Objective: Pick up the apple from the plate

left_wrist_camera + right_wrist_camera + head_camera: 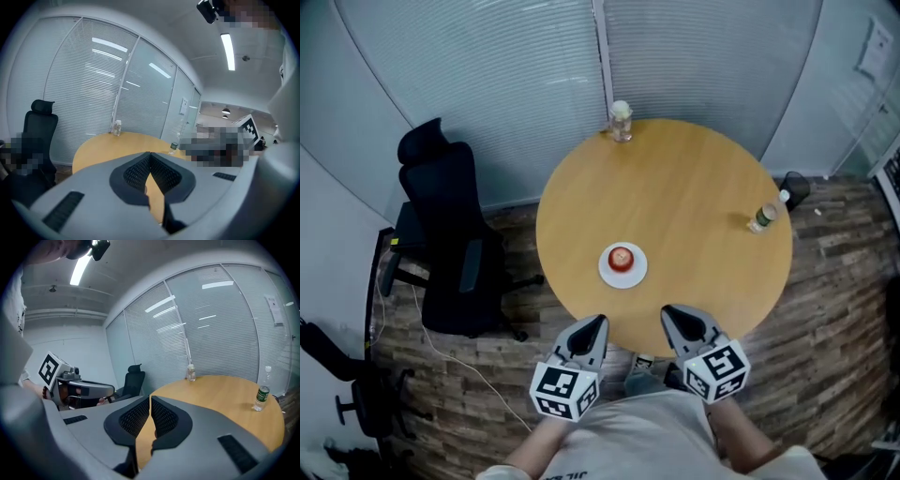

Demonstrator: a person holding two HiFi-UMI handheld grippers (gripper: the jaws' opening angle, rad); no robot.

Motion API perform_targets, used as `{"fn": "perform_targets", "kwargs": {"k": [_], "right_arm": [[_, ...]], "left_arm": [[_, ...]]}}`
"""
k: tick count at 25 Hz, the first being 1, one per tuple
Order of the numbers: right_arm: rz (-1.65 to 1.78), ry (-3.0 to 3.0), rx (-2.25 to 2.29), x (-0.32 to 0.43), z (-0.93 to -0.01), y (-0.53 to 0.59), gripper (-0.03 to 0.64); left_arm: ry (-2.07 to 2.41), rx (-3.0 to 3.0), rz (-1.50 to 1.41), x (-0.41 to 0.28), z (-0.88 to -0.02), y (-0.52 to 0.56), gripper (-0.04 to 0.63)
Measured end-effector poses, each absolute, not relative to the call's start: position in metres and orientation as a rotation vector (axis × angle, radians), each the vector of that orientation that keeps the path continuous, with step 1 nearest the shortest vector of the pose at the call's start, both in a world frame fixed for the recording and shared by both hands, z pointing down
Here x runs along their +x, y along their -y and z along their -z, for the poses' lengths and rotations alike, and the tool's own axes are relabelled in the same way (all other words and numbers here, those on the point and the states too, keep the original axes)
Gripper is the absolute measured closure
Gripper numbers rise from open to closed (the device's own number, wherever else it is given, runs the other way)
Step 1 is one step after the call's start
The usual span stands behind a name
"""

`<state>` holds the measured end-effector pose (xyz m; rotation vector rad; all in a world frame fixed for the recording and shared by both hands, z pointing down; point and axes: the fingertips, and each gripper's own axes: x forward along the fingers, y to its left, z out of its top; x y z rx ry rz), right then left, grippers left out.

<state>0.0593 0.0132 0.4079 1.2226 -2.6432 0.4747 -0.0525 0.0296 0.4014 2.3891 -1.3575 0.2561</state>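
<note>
Not begun: apple point(621, 257) untouched on plate point(606, 273) on table point(694, 187). Left hand-held gripper point(595, 325), right hand-held gripper point(670, 314) closed, empty, at near table edge. Reach, grasp, lift all left to do.

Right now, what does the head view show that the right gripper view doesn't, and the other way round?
Only the head view: the red apple on its white plate, on the near side of the table. Only the right gripper view: a ceiling light, and the right hand-held gripper close up, jaws together with nothing between them. Both: the round wooden table, the green-labelled bottle, the clear bottle at the far edge, the black office chair and the window blinds.
</note>
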Motion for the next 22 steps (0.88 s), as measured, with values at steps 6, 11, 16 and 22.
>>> {"fn": "perform_targets", "kwargs": {"k": [6, 11, 16, 22], "right_arm": [[-0.496, 2.664, 1.191, 0.066, -0.412, 0.013, 0.581], [-0.512, 2.688, 1.184, 0.068, -0.414, 0.031, 0.581], [-0.537, 2.684, 1.197, 0.071, -0.411, 0.036, 0.581], [-0.571, 2.648, 1.208, 0.072, -0.418, 0.041, 0.581]], "left_arm": [[1.370, 2.381, -0.292, -0.040, -0.406, -0.007, 0.594], [1.382, 2.380, -0.324, -0.039, -0.403, 0.006, 0.594], [1.399, 2.376, -0.320, -0.043, -0.399, 0.017, 0.592], [1.388, 2.391, -0.331, -0.041, -0.403, 0.031, 0.592]]}}
